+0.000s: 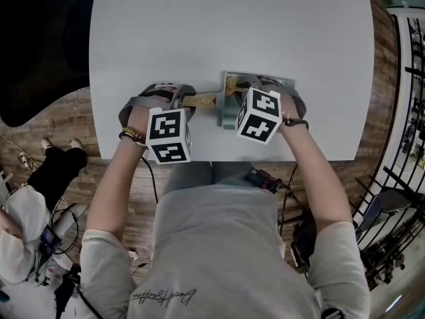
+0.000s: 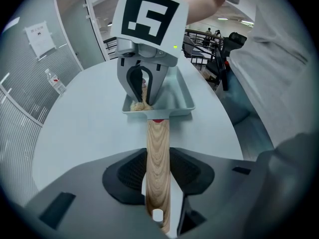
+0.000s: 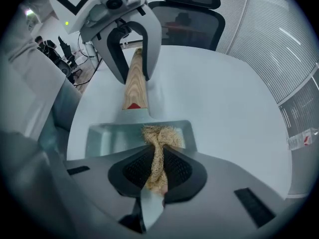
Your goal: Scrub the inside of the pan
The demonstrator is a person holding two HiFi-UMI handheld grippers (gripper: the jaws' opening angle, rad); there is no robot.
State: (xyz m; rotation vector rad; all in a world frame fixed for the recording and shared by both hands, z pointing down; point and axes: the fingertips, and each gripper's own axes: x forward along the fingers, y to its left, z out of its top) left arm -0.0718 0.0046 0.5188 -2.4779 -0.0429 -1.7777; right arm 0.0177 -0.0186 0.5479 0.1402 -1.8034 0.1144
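Closest in, the right gripper [image 3: 158, 172] is clamped on a straw-coloured fibre scrubber [image 3: 160, 138]. The twisted stem is pinched between the pads and the frayed tuft sticks out past the tips. Directly ahead of those tips, and below them since the gripper points steeply down, lies the grey rectangular pan [image 3: 107, 138]. The tuft sits inside its walls, at the end nearest the handle. Whether the fibres press on the pan floor or hang just above it cannot be told.

Beyond the pan's far wall, the wooden handle [image 3: 135, 86] runs straight away from this gripper. It ends between the jaws of the left gripper [image 3: 133, 59], which is closed on the wood with its pads pressing both sides, so the pan looks pinned flat on the pale worktop [image 1: 232, 25].

Both grippers and the pan's long axis therefore fall on one line. The right gripper is over the bowl and is the nearer to the work; the left sits at the outer end as anchor.

Judging from this, most of the pan floor lies on the near side of the tuft. Scrubbing strokes should run back toward the right gripper's holder and across, while the handle grip resists any sliding or twisting.
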